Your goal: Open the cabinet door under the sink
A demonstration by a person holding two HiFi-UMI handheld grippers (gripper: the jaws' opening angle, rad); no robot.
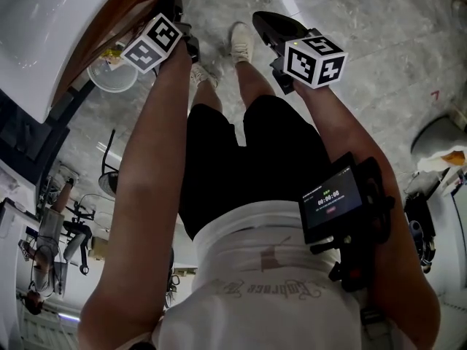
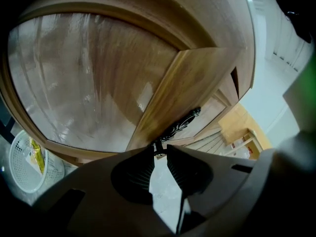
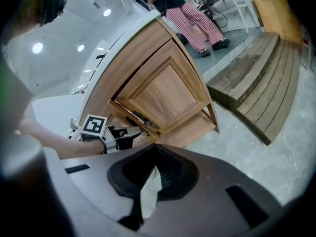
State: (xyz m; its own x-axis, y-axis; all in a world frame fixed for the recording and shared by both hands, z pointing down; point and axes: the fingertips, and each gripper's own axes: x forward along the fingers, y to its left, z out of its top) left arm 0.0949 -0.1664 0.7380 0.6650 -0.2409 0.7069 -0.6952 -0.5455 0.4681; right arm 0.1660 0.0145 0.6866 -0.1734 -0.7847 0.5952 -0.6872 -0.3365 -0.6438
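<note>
The wooden cabinet door [image 3: 165,90] under the white sink top stands slightly ajar, its edge [image 2: 173,93] turned toward me. A black ornate handle [image 2: 181,123] runs along that edge. My left gripper [image 2: 159,152] is closed on the handle's lower end, which sits pinched between its ribbed pads. From the right gripper view the left gripper [image 3: 129,131] reaches the handle [image 3: 143,118] from the left. My right gripper [image 3: 157,166] hangs back from the cabinet, shut with nothing in it. In the head view the left gripper [image 1: 174,9] is at the cabinet and the right gripper [image 1: 276,26] is over the floor.
A white mesh basket [image 2: 29,162] stands on the marble floor left of the cabinet, also seen as the basket [image 1: 111,75]. Wooden steps [image 3: 256,78] lie to the cabinet's right. A person in checked trousers [image 3: 195,19] stands behind. My own legs and shoes [image 1: 241,42] are below.
</note>
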